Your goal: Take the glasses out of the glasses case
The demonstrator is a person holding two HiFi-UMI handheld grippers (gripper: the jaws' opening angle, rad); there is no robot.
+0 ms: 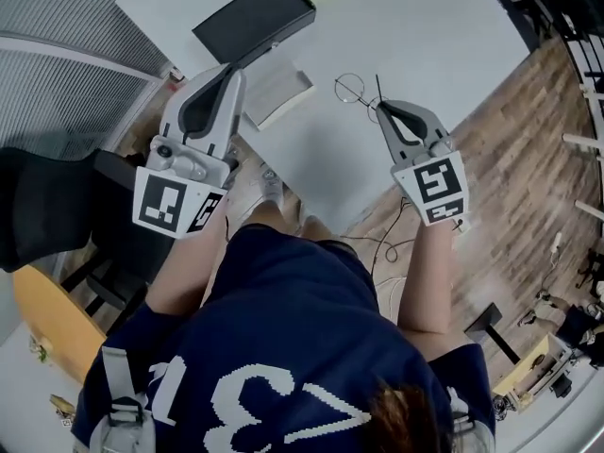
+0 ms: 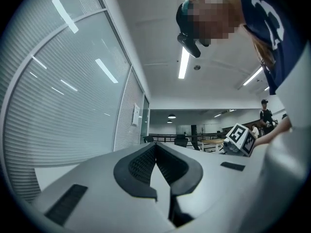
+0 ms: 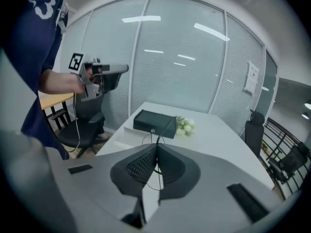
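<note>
Both pairs of jaws are pressed together, the left gripper (image 1: pixel 230 70) on nothing and the right gripper (image 1: pixel 385 110) pinching the wire-rimmed glasses (image 1: pixel 357 89) above the table (image 1: pixel 444 36), so removal looks done.

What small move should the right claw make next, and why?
Probably lower the right claw and set the glasses on the bare table: it pinches their thin wire frame, and they are already clear of the black case.

Big white digits on my navy shirt (image 3: pixel 41 6); only a 3 reads, rest unclear.
</note>
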